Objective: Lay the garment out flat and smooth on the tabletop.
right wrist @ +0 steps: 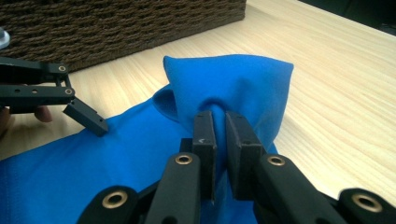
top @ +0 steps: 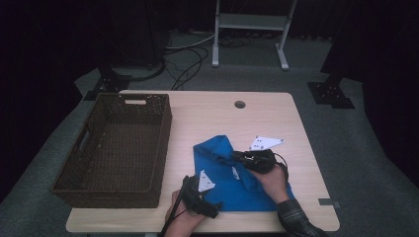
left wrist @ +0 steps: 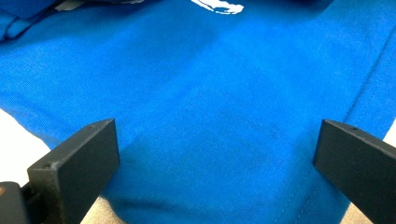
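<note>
Two grippers low over blue cloth point(top: 232, 182), right gripper point(right wrist: 220, 122) jaws pinching it, left gripper point(left wrist: 215, 154) jaws spread

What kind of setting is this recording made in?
Probably a lab or recording studio: a wooden table on grey carpet, dark curtained surroundings, loose cables and a white stand frame behind. A blue shirt and wicker basket are props.

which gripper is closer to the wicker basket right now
Left. The left gripper sits at the near edge of the blue shirt, just off the basket's near right corner. The right gripper pinches the shirt farther out to the basket's right.
</note>
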The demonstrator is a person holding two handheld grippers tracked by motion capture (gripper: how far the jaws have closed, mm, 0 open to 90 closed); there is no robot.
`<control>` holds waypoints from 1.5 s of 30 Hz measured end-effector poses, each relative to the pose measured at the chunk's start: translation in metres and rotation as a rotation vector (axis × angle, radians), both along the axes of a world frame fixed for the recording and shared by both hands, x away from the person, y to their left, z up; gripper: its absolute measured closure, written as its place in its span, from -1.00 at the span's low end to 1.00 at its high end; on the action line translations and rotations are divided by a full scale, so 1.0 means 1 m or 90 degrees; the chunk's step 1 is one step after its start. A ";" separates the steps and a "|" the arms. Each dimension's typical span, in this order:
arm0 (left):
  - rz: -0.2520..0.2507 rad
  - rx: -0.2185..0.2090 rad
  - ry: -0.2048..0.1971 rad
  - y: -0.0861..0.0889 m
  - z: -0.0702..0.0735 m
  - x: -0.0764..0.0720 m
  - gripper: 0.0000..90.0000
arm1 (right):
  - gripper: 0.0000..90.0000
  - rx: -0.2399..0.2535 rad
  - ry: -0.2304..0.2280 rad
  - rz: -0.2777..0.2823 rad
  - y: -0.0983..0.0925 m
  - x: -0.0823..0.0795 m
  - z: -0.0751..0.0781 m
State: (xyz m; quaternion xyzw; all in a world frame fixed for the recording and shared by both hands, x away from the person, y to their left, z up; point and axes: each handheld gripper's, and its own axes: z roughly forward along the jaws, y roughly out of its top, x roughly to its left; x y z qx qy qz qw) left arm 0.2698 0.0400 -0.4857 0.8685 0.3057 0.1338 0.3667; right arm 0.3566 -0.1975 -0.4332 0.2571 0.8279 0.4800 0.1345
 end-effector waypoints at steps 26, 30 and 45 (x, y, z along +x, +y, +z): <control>-0.001 0.001 0.001 0.000 0.000 0.000 -1.00 | 0.84 -0.020 -0.001 -0.030 -0.009 0.026 0.014; -0.001 0.002 0.001 0.000 0.000 0.000 -1.00 | 0.84 -0.023 -0.002 -0.033 -0.009 0.030 0.015; -0.001 0.002 0.001 0.000 0.000 0.000 -1.00 | 0.84 -0.040 -0.011 -0.044 -0.012 0.047 0.023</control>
